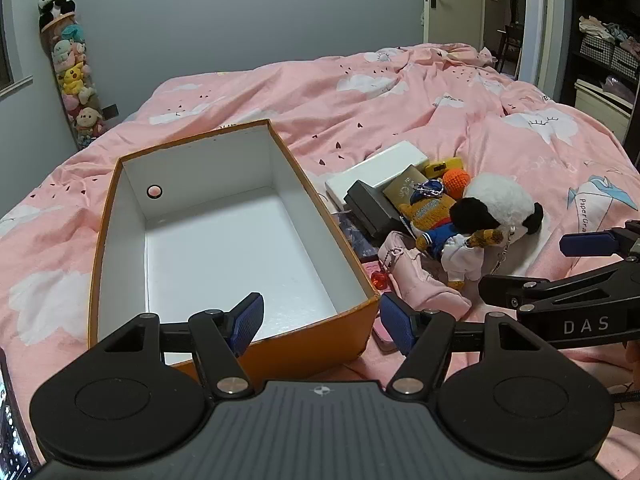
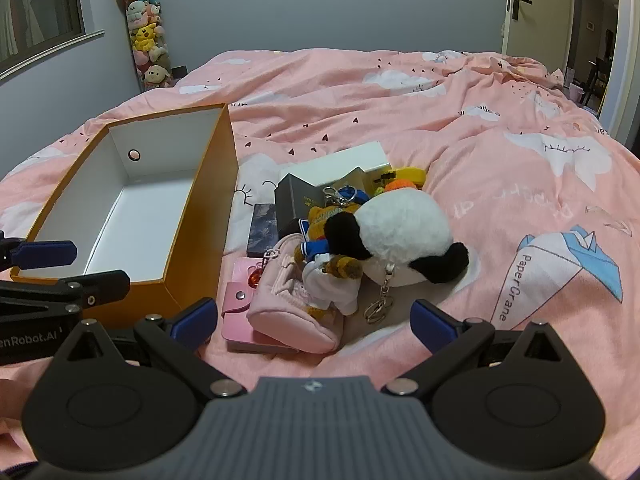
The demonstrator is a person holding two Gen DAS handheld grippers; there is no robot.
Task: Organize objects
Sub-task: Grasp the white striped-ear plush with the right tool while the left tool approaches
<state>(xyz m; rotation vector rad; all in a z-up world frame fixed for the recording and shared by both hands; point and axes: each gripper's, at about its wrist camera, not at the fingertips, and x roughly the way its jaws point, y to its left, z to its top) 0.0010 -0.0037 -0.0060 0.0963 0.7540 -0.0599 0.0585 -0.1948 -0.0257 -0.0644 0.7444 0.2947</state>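
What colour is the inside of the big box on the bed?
White inside, orange outside. The box is empty, so the left wrist view shows it best.

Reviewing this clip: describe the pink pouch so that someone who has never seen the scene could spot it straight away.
Start at the open orange box on the pink bed cover; the clutter sits just to its right. At the near edge of that pile, in front of the panda plush, lies the pink pouch, partly on a flat pink snap wallet. It is the only soft, padded pink item there.
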